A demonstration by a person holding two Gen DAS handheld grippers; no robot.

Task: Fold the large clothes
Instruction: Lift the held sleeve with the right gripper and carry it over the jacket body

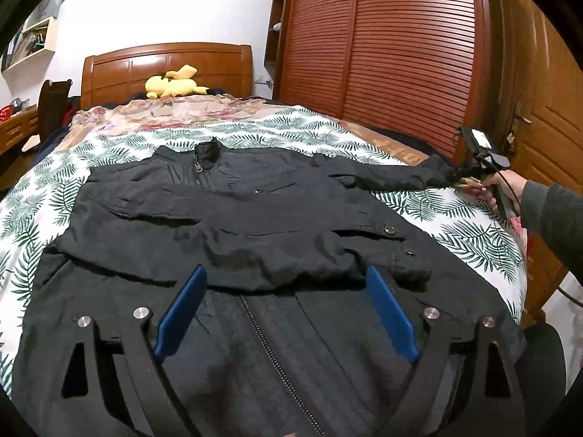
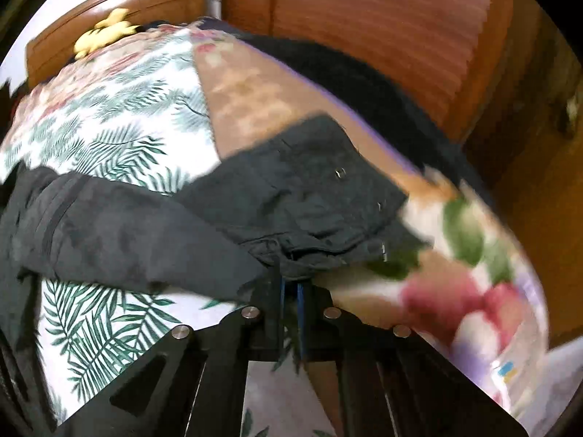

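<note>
- Looking through the left wrist camera, a dark jacket lies face up on the bed, zip closed to the collar. One sleeve is already laid across the chest, so I judge the first fold done. The other sleeve stretches out toward the bed's edge, unfolded. The left gripper hovers over the hem with its blue fingers spread wide and nothing between them. Far off, the right gripper sits at the cuff of the outstretched sleeve.
- Turning to the right wrist camera, which is blurred, the right gripper has its jaws drawn nearly together on the edge of the cuff, pinching the cloth. The sleeve runs away to the left, over the leaf-print sheet.
- Judging from both views, the task is early: the second sleeve has yet to go across, and the body remains to be folded up.
</note>
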